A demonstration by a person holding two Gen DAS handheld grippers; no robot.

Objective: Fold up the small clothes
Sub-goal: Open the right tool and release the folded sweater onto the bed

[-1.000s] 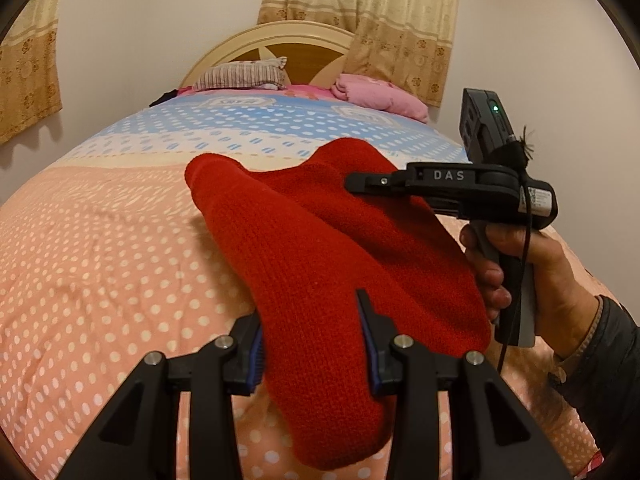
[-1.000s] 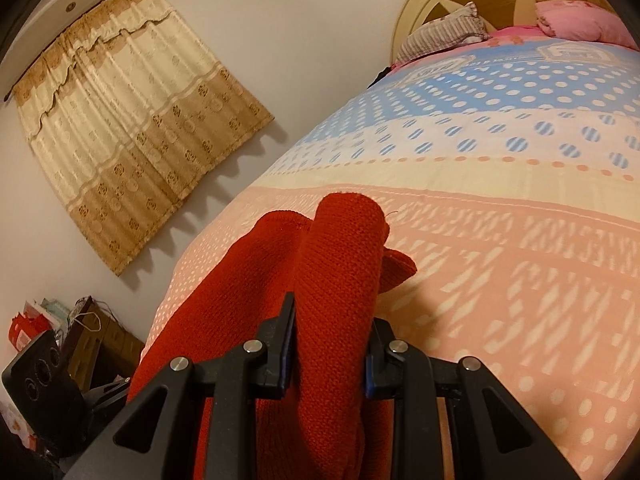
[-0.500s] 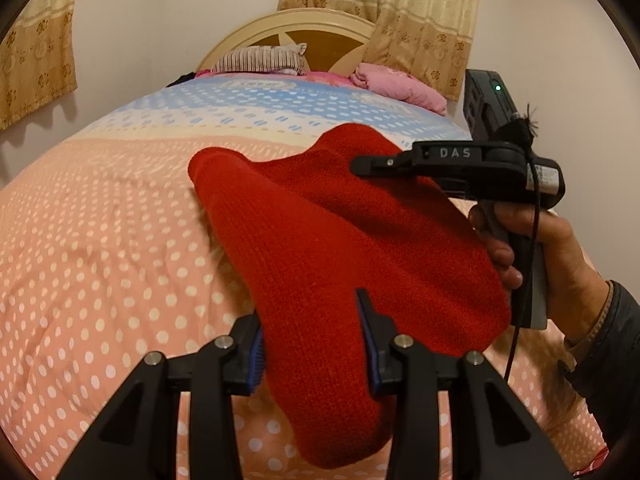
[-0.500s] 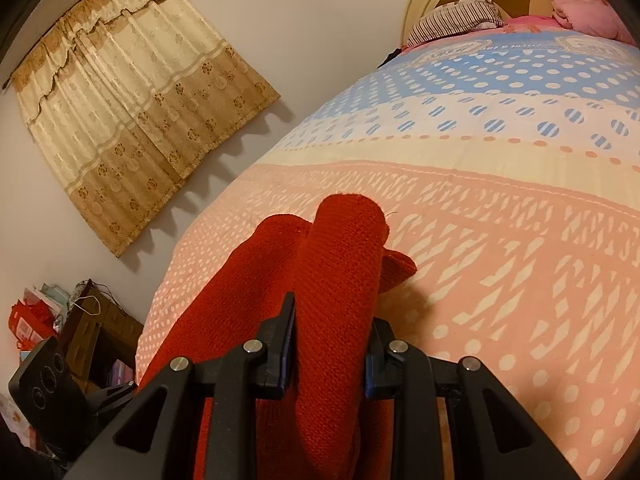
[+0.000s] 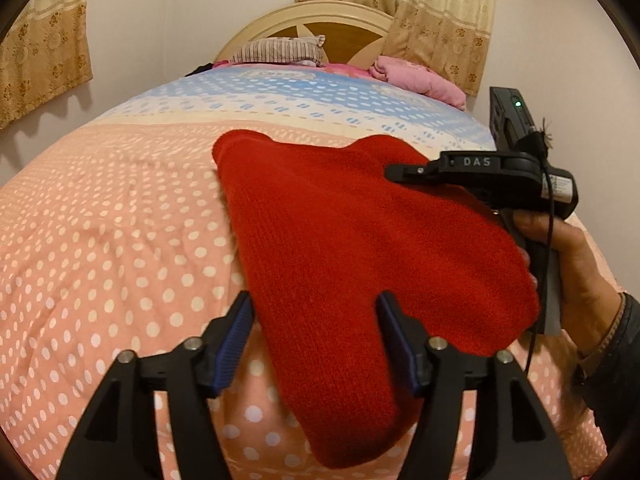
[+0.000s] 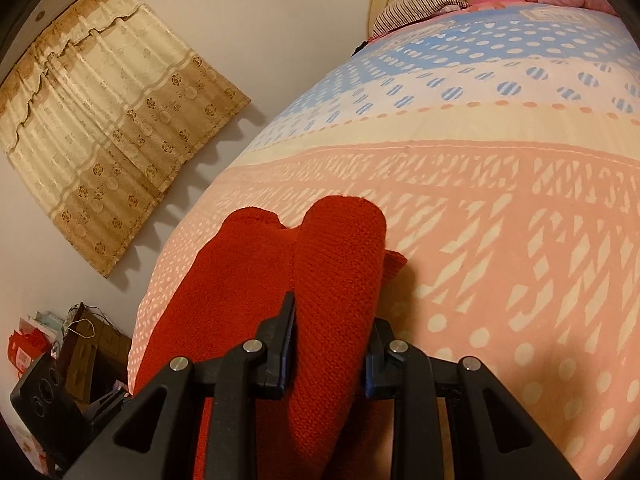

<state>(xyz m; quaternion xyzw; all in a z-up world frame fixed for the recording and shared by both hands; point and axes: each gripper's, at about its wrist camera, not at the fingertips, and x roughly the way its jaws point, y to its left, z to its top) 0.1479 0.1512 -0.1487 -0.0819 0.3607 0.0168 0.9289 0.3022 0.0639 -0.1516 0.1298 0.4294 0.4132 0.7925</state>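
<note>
Since the earlier frame the jaws of the left gripper [image 5: 316, 344] have been spread apart, so that the red knitted garment [image 5: 352, 256] now lies between its blue pads [image 5: 234, 340] without being pressed, a gap being seen on each side. The garment is spread on the bedspread [image 5: 112, 240], a pink field with white dots that gives way to cream and blue bands toward the headboard [image 5: 304, 24]. A striped pillow [image 5: 280, 50] and a pink bundle [image 5: 416, 80] are laid at the head of the bed, and patterned beige curtains [image 5: 436, 20] are hung on the pale walls. In the left wrist view alone the right gripper [image 6: 330, 344] is seen from the side, gripped by a hand [image 5: 576, 272] in a dark sleeve [image 5: 616, 368], with a green light lit on its body. In the right wrist view alone that gripper's narrow jaws are seen clamped on a raised fold of the garment, while bags and boxes [image 6: 60, 336] are shown on the floor beside the bed, under a curtained window.
</note>
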